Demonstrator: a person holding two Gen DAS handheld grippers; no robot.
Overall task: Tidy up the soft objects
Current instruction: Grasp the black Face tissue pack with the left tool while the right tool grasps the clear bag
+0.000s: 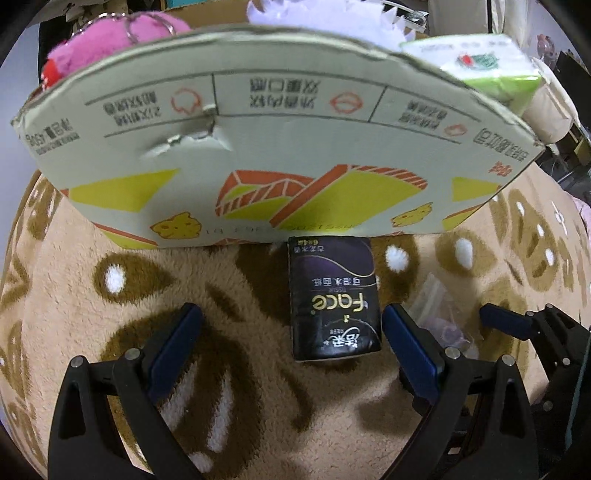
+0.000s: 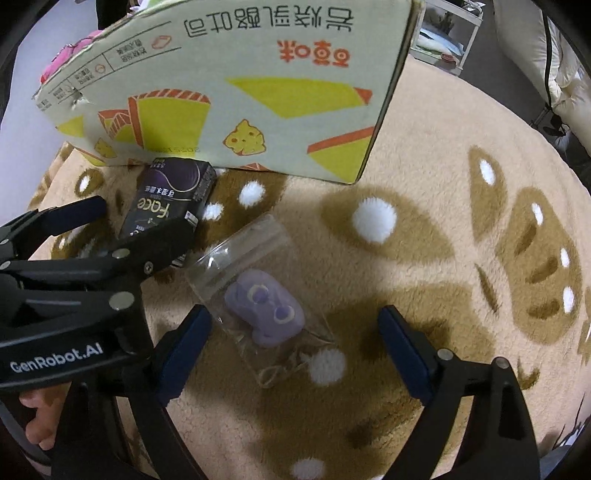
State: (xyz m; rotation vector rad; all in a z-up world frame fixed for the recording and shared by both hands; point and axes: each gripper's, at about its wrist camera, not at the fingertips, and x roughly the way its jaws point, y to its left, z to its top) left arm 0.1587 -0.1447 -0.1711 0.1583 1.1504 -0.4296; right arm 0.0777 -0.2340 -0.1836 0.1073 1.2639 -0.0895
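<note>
A black "Face" tissue pack (image 1: 334,299) lies on the fleece blanket, its far end against the cardboard box (image 1: 258,147). My left gripper (image 1: 291,325) is open, its fingers on either side of the pack's near end, not touching it. The pack also shows in the right wrist view (image 2: 168,201). A purple soft toy in a clear plastic bag (image 2: 264,308) lies on the blanket. My right gripper (image 2: 295,332) is open around it, low over the blanket. The box holds a pink plush (image 1: 118,33), a white fluffy item (image 1: 325,18) and a green tissue pack (image 1: 484,62).
The tan and brown patterned blanket (image 2: 443,221) covers the whole surface. The left gripper's body (image 2: 74,266) sits close to the left of my right gripper. White bedding (image 2: 565,74) and a shelf (image 2: 454,37) stand at the far right.
</note>
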